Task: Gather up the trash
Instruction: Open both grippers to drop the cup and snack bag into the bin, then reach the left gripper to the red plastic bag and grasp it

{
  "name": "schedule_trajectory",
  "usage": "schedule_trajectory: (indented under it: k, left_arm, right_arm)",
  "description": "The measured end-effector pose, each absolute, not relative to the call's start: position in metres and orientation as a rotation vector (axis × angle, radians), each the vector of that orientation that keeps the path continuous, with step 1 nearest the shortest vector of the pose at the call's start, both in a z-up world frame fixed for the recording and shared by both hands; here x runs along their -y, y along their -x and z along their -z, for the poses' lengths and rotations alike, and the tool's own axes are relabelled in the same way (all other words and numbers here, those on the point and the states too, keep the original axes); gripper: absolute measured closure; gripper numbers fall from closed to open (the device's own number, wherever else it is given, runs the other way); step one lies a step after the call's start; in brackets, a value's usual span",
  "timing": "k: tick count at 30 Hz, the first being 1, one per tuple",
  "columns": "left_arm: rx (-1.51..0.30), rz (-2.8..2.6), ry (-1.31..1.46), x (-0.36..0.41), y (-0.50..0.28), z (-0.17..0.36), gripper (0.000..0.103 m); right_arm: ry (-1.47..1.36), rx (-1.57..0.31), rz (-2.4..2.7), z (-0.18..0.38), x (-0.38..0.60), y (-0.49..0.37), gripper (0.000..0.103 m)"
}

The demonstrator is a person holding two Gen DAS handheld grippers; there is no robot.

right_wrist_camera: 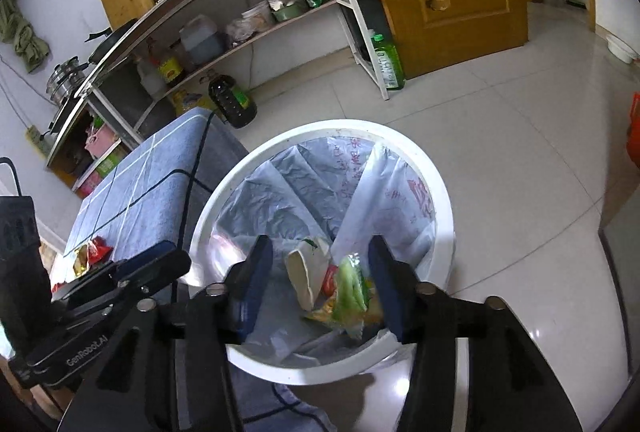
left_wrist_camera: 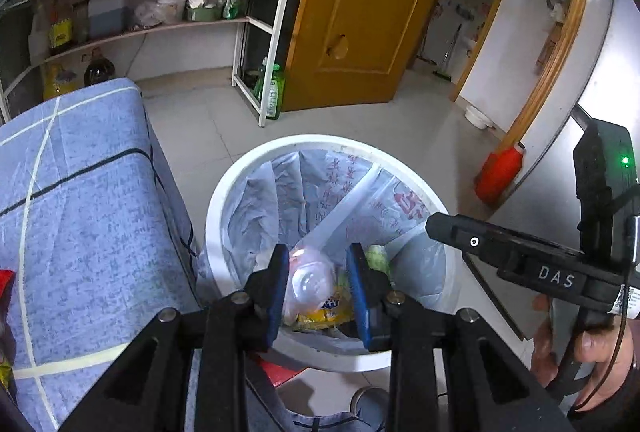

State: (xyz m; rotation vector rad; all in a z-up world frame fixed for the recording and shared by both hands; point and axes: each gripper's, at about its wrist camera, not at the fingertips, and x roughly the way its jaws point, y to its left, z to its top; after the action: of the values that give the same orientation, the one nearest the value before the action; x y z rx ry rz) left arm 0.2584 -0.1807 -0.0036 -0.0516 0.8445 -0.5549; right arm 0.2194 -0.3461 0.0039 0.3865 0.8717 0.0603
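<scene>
A white trash bin (left_wrist_camera: 224, 200) with a plastic liner stands on the floor; it also shows in the right wrist view (right_wrist_camera: 400, 140). Inside lie a clear plastic cup (left_wrist_camera: 310, 280), yellow wrappers (left_wrist_camera: 324, 316), a paper cup (right_wrist_camera: 306, 272) and a green wrapper (right_wrist_camera: 352, 288). My left gripper (left_wrist_camera: 318, 288) is open above the bin, the clear cup seen between its pads, not gripped. My right gripper (right_wrist_camera: 320, 284) is open and empty above the bin. Red and yellow wrappers (right_wrist_camera: 90, 256) lie on the blue cloth-covered table (right_wrist_camera: 160, 188).
The blue-covered table (left_wrist_camera: 80, 212) sits left of the bin. A shelf unit (left_wrist_camera: 160, 28) with bottles and bags stands behind. A yellow door (left_wrist_camera: 360, 12), a green bottle (left_wrist_camera: 274, 92) and a red container (left_wrist_camera: 500, 172) are on the tiled floor side.
</scene>
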Motion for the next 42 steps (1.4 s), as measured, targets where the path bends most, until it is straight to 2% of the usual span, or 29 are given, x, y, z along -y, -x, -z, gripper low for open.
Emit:
schedule_trajectory:
  k: [12, 28, 30, 37, 42]
  left_arm:
    - [-0.762, 0.524, 0.086, 0.146, -0.238, -0.023, 0.071]
    - [-0.638, 0.307, 0.126, 0.022, -0.196, -0.049, 0.070]
    - [-0.632, 0.275, 0.138, 0.006, -0.191, -0.048, 0.062]
    - [-0.611, 0.156, 0.143, -0.054, -0.175, -0.045, 0.057]
    - [-0.615, 0.060, 0.149, -0.103, -0.168, -0.036, 0.046]
  right_arm:
    - [-0.389, -0.768, -0.159, -0.035, 0.324, -0.205, 0.052]
    - [-0.265, -0.741, -0.452, -0.060, 0.204, -0.202, 0.052]
    - [-0.254, -0.752, -0.482, -0.059, 0.188, -0.204, 0.052]
    - [-0.204, -0.780, -0.596, -0.057, 0.130, -0.208, 0.052]
    - [-0.169, -0.823, -0.645, -0.047, 0.095, -0.215, 0.052]
